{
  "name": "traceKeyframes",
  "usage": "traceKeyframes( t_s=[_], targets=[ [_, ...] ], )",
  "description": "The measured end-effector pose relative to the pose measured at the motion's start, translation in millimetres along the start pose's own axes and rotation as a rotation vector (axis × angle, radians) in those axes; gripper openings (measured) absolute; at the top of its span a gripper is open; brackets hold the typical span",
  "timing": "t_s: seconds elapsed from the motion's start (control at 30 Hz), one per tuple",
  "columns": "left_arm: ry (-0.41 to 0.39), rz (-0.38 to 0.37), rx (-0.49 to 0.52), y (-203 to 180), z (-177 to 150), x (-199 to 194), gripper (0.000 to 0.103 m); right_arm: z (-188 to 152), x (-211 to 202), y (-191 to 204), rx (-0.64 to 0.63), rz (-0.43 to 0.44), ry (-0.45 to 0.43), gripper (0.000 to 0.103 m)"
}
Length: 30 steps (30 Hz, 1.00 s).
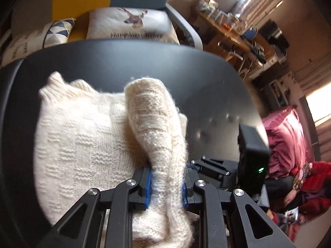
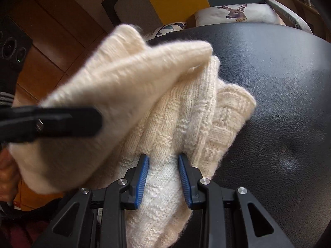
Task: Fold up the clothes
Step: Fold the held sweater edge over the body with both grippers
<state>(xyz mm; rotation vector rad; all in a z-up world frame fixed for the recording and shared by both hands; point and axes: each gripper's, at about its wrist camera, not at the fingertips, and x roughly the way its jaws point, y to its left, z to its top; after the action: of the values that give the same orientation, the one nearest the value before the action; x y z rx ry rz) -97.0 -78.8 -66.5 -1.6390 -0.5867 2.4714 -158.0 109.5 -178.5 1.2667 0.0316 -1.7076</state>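
We see a cream knitted sweater (image 1: pixel 86 144) with a basket-weave pattern of raised and flat squares, fuzzy along its edges. In the left wrist view its body lies spread across the lower left and centre of the frame on a black leather-like surface (image 1: pixel 144 66), with a ribbed hem or collar showing at its upper left. A thick fold of the knit rises from the centre of the frame down to the bottom, standing up from the flat part.

In the right wrist view the sweater (image 2: pixel 165 111) fills the centre and left of the frame, bunched into several folds, with the black surface (image 2: pixel 279 82) to its right. One soft, blurred flap lifts toward the upper left.

The left gripper (image 1: pixel 166 186) sits at the bottom centre of its view, its blue pads (image 1: pixel 148 188) drawn narrow and pressing on either side of the raised fold, so it grips the knit. The right gripper (image 2: pixel 163 181) at the bottom centre of its view has its blue pads (image 2: pixel 142 181) a little wider apart, and a band of the sweater runs between them, touching both; it too holds the fabric.

In the right wrist view the left gripper (image 2: pixel 89 119) comes in dark and blurred from the left edge, against the lifted flap. In the left wrist view part of the right gripper's black body (image 1: pixel 251 155) shows at the centre right.

Behind the surface lie cushions, one printed with a deer (image 1: pixel 134 18).
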Motion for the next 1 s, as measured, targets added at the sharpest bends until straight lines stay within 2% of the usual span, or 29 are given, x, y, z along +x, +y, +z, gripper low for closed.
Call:
traceKeyframes(
  t_s=[0.1, 0.2, 0.3, 0.4, 0.47, 0.57, 0.63, 0.73, 0.83, 0.93, 1.0],
  targets=[
    [0.028, -0.024, -0.04, 1.7, -3.9, 14.6, 0.024, -2.9, -4.6, -5.0, 0.0, -0.002, -0.003, 0.03],
    [-0.002, -0.042, -0.083, 2.5, -6.0, 12.9, 0.024, -6.4, -9.1, -10.4, 0.003, -0.001, -0.012, 0.03],
    [-0.041, -0.047, -0.074, -4.1, -6.1, 5.7, 0.024, -11.1, -15.3, -19.9, 0.02, 0.019, -0.025, 0.03],
    [-0.028, -0.072, -0.072, -8.5, -7.5, 12.5, 0.024, -17.3, -22.6, -30.6, 0.037, 0.044, -0.04, 0.03],
    [0.012, -0.111, -0.103, -5.7, -7.2, 24.7, 0.024, -20.5, -27.2, -35.6, 0.039, 0.048, -0.05, 0.03],
    [0.031, -0.158, -0.15, -1.3, -5.7, 30.9, 0.027, -24.5, -35.2, -46.0, 0.043, 0.073, -0.07, 0.03],
    [0.016, -0.233, -0.187, 5.6, -4.8, 16.9, 0.029, -26.6, -42.4, -57.5, 0.076, 0.106, -0.08, 0.03],
    [-0.02, -0.328, -0.185, 15.6, -3.4, -19.2, 0.039, -29.2, -60.5, -70.2, 0.112, 0.115, -0.1, 0.029],
    [-0.123, -0.301, -0.109, 27.2, -9.0, -67.0, 0.048, -32.5, -87.2, -75.3, 0.138, 0.077, -0.128, 0.03],
    [-0.192, -0.167, -0.01, 43.2, -29.5, -96.9, 0.053, -41.1, -123.1, -75.6, 0.16, 0.057, -0.168, 0.031],
    [-0.218, -0.086, 0.046, 59.1, -50.1, -109.5, 0.053, -54.9, -141.5, -45.4, 0.125, 0.079, -0.188, 0.034]
  ],
)
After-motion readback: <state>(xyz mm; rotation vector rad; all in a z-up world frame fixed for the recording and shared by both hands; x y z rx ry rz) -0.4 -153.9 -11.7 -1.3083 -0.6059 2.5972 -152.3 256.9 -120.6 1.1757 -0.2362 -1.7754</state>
